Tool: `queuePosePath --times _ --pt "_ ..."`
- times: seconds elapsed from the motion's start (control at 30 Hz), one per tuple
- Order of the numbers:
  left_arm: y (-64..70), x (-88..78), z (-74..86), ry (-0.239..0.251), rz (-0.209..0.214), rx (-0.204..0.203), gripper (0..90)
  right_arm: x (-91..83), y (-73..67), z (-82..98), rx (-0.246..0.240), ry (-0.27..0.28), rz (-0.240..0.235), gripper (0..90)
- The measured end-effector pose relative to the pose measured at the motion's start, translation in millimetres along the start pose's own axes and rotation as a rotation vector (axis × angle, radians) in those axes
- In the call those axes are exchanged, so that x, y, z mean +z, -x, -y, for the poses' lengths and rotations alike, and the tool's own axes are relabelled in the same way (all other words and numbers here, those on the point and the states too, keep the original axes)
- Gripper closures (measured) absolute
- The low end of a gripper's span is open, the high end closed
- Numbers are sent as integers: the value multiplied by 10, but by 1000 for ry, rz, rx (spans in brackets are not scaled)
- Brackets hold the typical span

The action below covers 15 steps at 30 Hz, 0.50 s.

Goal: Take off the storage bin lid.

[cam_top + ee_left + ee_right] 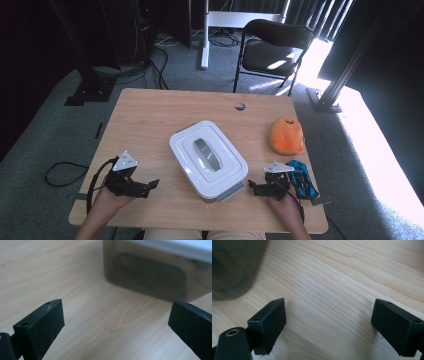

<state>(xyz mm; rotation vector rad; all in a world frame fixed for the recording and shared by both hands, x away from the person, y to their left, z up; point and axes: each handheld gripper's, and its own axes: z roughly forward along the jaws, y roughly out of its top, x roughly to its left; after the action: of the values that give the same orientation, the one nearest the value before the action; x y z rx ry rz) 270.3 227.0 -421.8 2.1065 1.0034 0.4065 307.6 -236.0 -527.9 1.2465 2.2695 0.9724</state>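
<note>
The left gripper (150, 186) rested low on the wooden table (145, 120), held from below by the person's left hand (107, 200). Its jaws stood wide apart, with nothing between them except bare wood, as the left gripper view showed clearly. The right gripper (254, 187) lay in the same manner on the other side, in the person's right hand (284, 204), and its jaws were also spread wide and held nothing.

Between the two grippers stood a white container (208, 159) with a closed lid and a grey handle (208, 154) on top. It was turned at an angle to the table edge. Each gripper pointed inward toward it, and both were near it but not touching. In the left gripper view the clear, darkish wall of the container (147, 277) rose just ahead of the jaws, with its white rim above. In the right gripper view only a rounded corner of the container (234, 267) appeared, off to the side of the jaws.

Just beside the right gripper, on its outer side, lay a blue toy car (301, 179). Beyond the car, farther from the person, sat an orange soft thing (286, 135). Past the far edge of the table stood a black folding chair (272, 47) on the grey carpet.
</note>
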Motion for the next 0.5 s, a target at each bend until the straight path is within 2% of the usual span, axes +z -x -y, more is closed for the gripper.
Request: queuePosePath --times 0.17,0.33,0.47,0.5 --pt "146 10 -174 19 1 35 10 0 0 0 1 0 0 122" --pt "296 42 -353 46 35 69 10 0 0 0 1 0 0 122" --pt "404 111 -476 47 61 94 10 0 0 0 1 0 0 122" --pt "425 126 -492 46 56 95 10 0 0 0 0 0 0 122"
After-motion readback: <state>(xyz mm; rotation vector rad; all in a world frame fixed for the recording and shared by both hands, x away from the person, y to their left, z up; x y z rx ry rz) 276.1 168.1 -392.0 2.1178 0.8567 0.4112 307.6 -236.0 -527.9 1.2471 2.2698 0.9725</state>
